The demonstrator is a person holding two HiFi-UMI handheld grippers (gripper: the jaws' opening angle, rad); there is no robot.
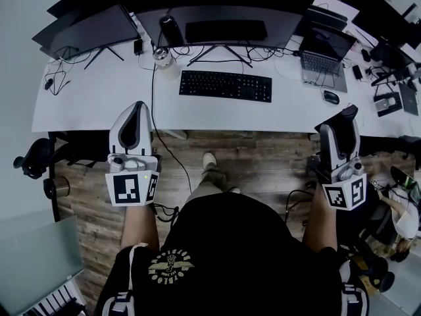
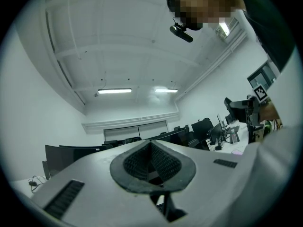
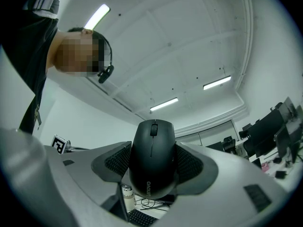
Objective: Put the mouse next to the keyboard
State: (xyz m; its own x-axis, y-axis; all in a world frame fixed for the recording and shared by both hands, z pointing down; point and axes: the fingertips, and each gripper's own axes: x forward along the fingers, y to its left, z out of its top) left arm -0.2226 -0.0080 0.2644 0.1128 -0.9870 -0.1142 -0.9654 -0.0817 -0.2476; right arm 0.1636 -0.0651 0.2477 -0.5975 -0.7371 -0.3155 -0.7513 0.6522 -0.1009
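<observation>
Now: R hand-held gripper [image 1: 346, 116] clamps mouse [image 3: 152, 155]; L hand-held gripper [image 2: 151, 161] clenched, empty; keyboard [image 1: 225, 85] on desk [image 1: 99, 104].

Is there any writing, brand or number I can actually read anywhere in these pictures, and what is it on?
"Lenovo": on the black mouse.
Emblem on the person's shirt: too small to read.
Letters on the keyboard: too small to read.
Nothing else is legible.
</observation>
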